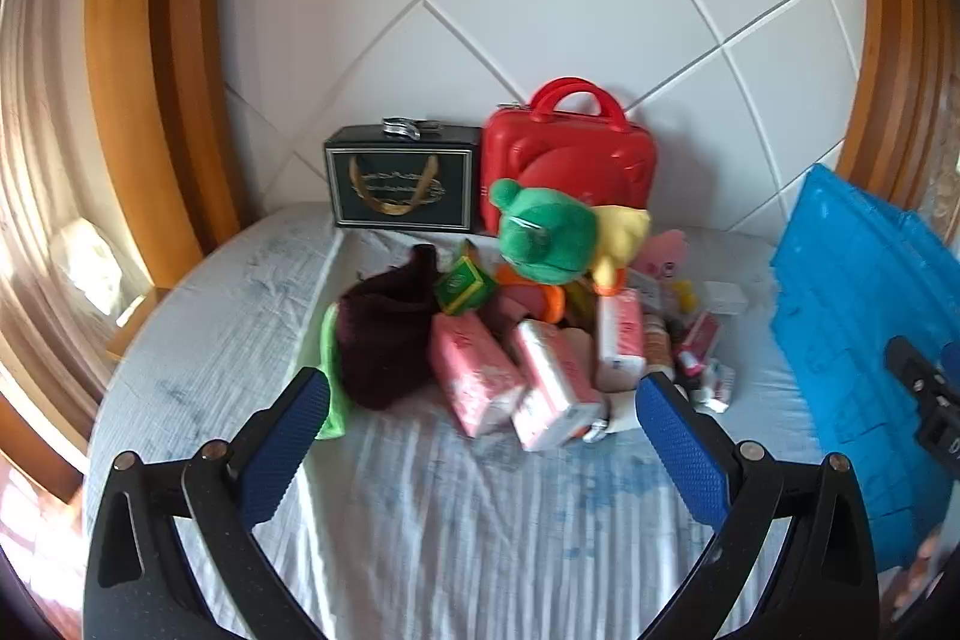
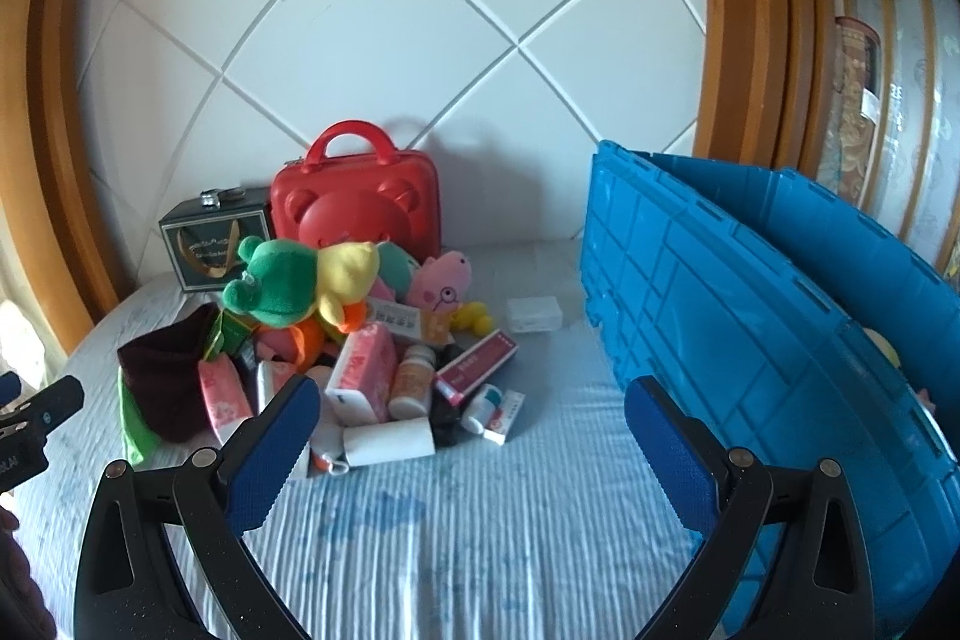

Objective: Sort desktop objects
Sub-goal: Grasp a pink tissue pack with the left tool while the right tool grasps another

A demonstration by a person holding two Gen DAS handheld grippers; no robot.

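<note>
A heap of small objects lies on the blue-white striped cloth (image 1: 420, 508). On top sits a green and yellow plush toy (image 1: 549, 235) (image 2: 288, 286). Around it are pink tissue packs (image 1: 474, 379) (image 2: 360, 373), a dark maroon pouch (image 1: 387, 340) (image 2: 165, 370), a pink pig toy (image 2: 441, 286), a medicine bottle (image 2: 413, 379) and small boxes. My left gripper (image 1: 483, 394) hovers open just short of the tissue packs. My right gripper (image 2: 471, 400) stands open in front of the heap's right side. Nothing is between either pair of fingers.
A red bear-faced case (image 1: 570, 160) (image 2: 357, 208) and a dark gift box (image 1: 402, 181) (image 2: 210, 235) stand against the white tiled wall. A big blue crate (image 2: 750, 316) (image 1: 858, 328) stands at the right. Wooden frames flank the wall on both sides.
</note>
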